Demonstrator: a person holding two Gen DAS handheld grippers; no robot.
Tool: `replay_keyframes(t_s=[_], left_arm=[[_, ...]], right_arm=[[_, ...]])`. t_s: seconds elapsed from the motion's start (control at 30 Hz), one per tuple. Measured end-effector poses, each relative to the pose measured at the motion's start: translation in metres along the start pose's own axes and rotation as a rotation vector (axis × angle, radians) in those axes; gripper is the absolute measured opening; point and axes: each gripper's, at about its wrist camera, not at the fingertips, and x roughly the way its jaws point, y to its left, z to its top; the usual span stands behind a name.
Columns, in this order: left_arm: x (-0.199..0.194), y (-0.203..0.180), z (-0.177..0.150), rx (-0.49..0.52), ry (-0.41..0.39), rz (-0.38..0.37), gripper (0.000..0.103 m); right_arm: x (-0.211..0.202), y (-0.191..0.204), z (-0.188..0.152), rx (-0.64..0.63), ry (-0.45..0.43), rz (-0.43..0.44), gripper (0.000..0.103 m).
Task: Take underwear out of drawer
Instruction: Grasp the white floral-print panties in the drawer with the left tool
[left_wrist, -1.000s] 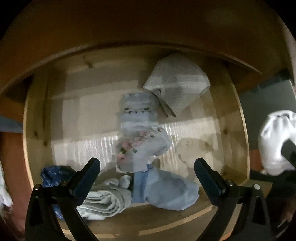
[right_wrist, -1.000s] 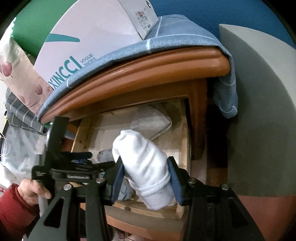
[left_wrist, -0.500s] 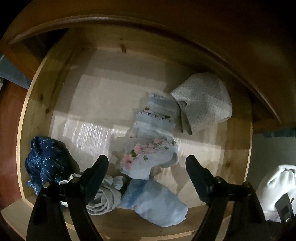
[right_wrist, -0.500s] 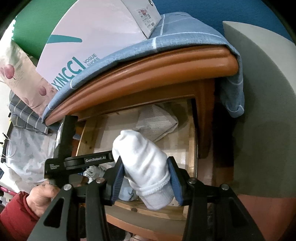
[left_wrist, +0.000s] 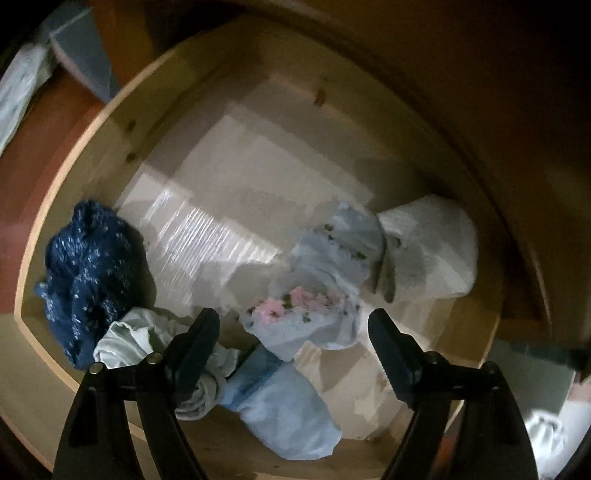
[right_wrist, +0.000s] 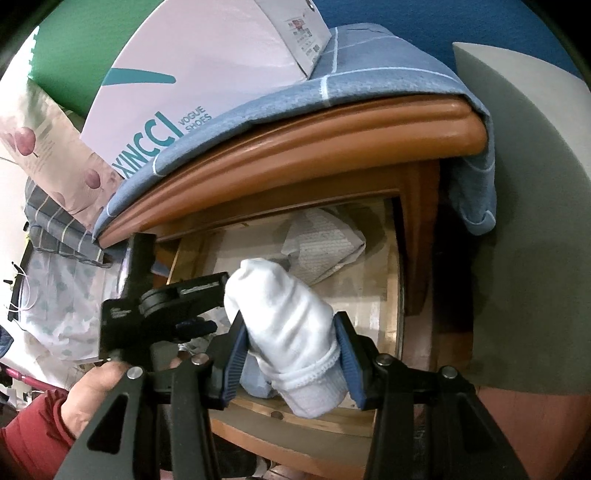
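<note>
Right hand-held gripper clamped on white rolled underwear, held above the drawer front edge. Left hand-held gripper spread wide, nothing held; light-blue underwear just below, floral piece just ahead, grey folded piece farther right.

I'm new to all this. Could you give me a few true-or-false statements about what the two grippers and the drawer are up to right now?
1. The right gripper is clamped on a white roll. True.
2. The left gripper holds the floral piece. False: it is open above it, gripping nothing.
3. A dark blue bundle lies by the left wall of the drawer. True.
4. The drawer is shut. False: it is pulled out, clothes showing inside.
5. A shoe box sits on the cloth atop the cabinet. True.
</note>
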Motion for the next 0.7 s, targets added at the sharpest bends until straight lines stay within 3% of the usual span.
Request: replay_keyframes(t_s=[0.1, 0.17, 0.23, 0.27, 0.33, 0.4, 0.7], left_arm=[[0.006, -0.003, 0.002, 0.004, -0.002, 0.02, 0.08], [0.012, -0.007, 0.006, 0.007, 0.022, 0.03, 0.074], [0.015, -0.01, 0.01, 0.015, 0.034, 0.073, 0.05], [0.019, -0.011, 0.012, 0.024, 0.062, 0.102, 0.044], [0.024, -0.01, 0.013, 0.025, 0.094, 0.105, 0.021], [0.023, -0.011, 0.012, 0.038, 0.1, 0.105, 0.014], [-0.009, -0.004, 0.001, 0.096, 0.043, 0.047, 0.009]], right_arm=[[-0.001, -0.001, 0.0, 0.004, -0.003, -0.002, 0.046], [-0.002, -0.001, 0.0, 0.007, -0.007, 0.0, 0.046], [-0.003, -0.002, 0.0, 0.011, -0.008, -0.002, 0.046], [-0.003, -0.002, 0.001, 0.012, -0.007, 0.0, 0.046], [-0.003, -0.001, 0.0, 0.012, -0.007, -0.003, 0.046], [-0.003, -0.001, 0.0, 0.009, -0.008, -0.001, 0.046], [-0.003, 0.0, 0.0, 0.005, -0.006, -0.008, 0.046]])
